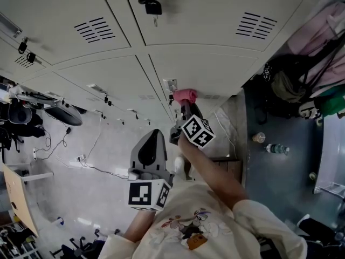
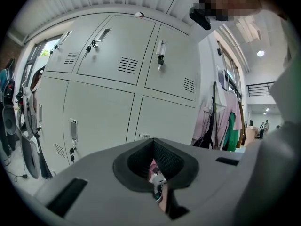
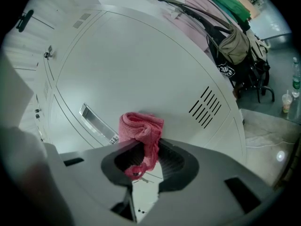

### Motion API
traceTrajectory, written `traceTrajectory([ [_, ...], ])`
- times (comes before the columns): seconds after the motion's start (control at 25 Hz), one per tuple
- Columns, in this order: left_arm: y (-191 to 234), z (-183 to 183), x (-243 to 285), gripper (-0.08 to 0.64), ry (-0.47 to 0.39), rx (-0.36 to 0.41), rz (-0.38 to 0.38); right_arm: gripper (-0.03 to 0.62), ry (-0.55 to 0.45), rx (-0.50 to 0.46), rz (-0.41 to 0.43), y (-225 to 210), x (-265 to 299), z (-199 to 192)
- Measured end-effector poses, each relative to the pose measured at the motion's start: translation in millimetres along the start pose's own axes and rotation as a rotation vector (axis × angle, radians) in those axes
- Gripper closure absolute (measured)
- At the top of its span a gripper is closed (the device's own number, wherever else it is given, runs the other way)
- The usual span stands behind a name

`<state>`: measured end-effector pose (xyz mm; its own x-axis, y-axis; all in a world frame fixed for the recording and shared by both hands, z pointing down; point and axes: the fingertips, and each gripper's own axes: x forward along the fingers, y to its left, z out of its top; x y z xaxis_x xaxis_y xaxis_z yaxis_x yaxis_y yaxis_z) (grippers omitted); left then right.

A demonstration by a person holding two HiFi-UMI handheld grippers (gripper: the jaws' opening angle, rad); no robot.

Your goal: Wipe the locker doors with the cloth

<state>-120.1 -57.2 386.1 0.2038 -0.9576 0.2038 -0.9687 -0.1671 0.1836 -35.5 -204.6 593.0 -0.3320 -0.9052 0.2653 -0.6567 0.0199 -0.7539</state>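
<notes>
A pink cloth (image 1: 185,95) is bunched in my right gripper (image 1: 186,106), which is shut on it and presses it against a grey locker door (image 1: 210,72) in the lower row. In the right gripper view the cloth (image 3: 141,127) bulges above the jaws of that gripper (image 3: 146,157), touching the door (image 3: 141,65) between its recessed handle (image 3: 96,121) and its vent slots (image 3: 207,107). My left gripper (image 1: 153,138) hangs back from the lockers, shut and holding nothing. Its own view looks over its jaws (image 2: 157,173) at the locker bank (image 2: 117,102).
Keys hang in the lock (image 1: 151,4) of an upper door. Bags and hanging clothes (image 1: 302,74) crowd the right of the lockers. A cup (image 1: 259,137) and a bottle (image 1: 277,149) stand on the floor. Cables (image 1: 91,161) and a wooden tabletop (image 1: 19,198) lie at left.
</notes>
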Motion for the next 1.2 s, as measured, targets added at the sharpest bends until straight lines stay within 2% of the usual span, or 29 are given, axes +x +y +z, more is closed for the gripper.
traceTrajectory([
  [0.2,-2,1,0,0.554,0.002,0.006,-0.006,0.509,0.007,0.024,-0.029,-7,1,-5],
  [0.4,-4,2,0,0.555,0.001,0.009,-0.01,0.509,0.065,0.085,-0.122,-34,5,-22],
  [0.56,-4,2,0,0.554,0.004,0.008,-0.013,0.509,0.087,0.119,-0.156,-50,9,-29],
  [0.88,-8,3,-3,0.554,0.002,0.0,-0.026,0.508,0.14,0.13,-0.237,-81,9,-37],
  [1.04,-17,2,-1,0.554,-0.004,-0.001,-0.051,0.508,0.166,0.13,-0.198,-71,-2,-34],
  [1.2,-27,4,1,0.554,-0.011,-0.004,-0.081,0.508,0.164,0.099,-0.058,-29,-28,-16],
])
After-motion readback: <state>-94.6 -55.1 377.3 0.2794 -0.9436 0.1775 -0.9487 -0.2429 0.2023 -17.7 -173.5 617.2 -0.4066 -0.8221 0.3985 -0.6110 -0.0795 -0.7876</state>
